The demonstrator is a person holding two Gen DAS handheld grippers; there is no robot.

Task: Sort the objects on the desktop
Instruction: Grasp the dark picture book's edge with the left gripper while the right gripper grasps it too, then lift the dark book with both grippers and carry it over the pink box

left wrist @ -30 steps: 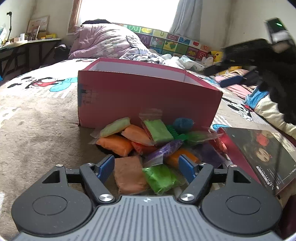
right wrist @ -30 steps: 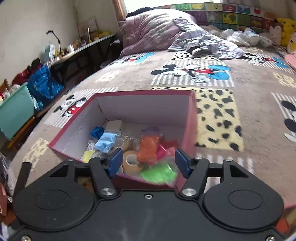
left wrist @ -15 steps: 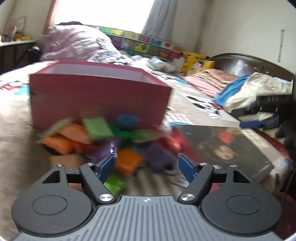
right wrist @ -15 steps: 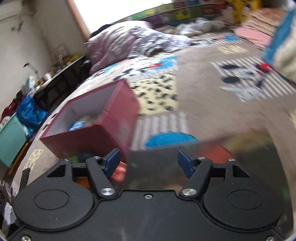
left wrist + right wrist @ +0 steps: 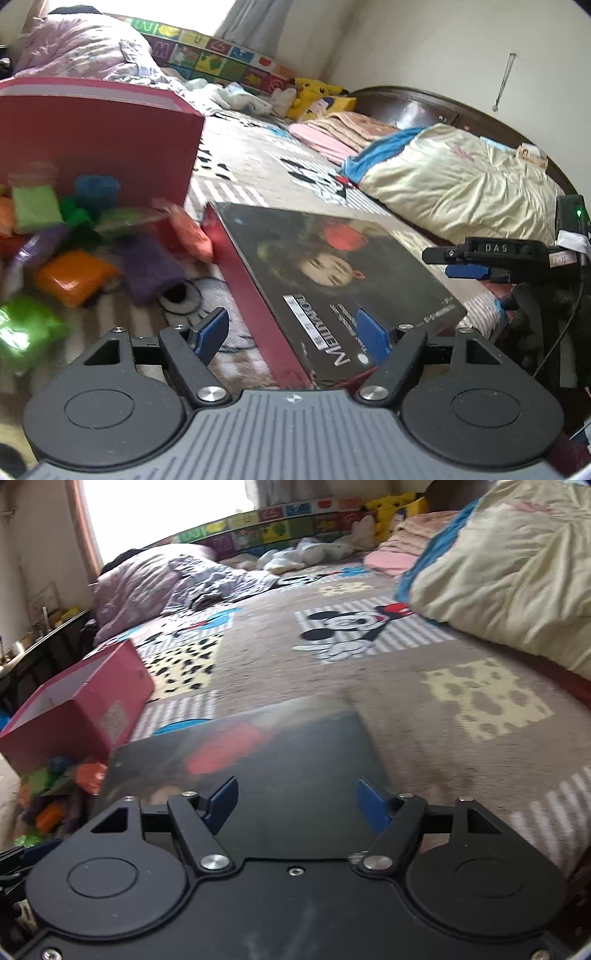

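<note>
Now, on the far left in your left wrist view, the pink box [image 5: 99, 147] is standing on the bed cover [image 5: 258, 173], with its open top facing up. Just in front of its near wall the small clay packets [image 5: 74, 273] are lying in a loose heap: green, orange, purple, blue and red ones, some touching each other, some blurred. An orange-red packet [image 5: 192, 236] is lying at the right edge of the heap, touching or almost touching the red side of the book.

Next to the heap, the big flat book [image 5: 332, 273] with the dark cover and a face on it is lying on the bed cover. Your left tongs [image 5: 293, 334] are standing wide open and holding nothing; the left blue pad is hanging over the bed cover, the right blue pad over the book cover near its printed title.

Further right, your right tongs [image 5: 297, 799] are also spreading wide and gripping nothing. In the right wrist view they are hovering low over the near part of the book [image 5: 295, 753]; I cannot tell if they are touching it. At the right edge, the cream quilt [image 5: 461, 184] is lying bunched up on the bed.
</note>
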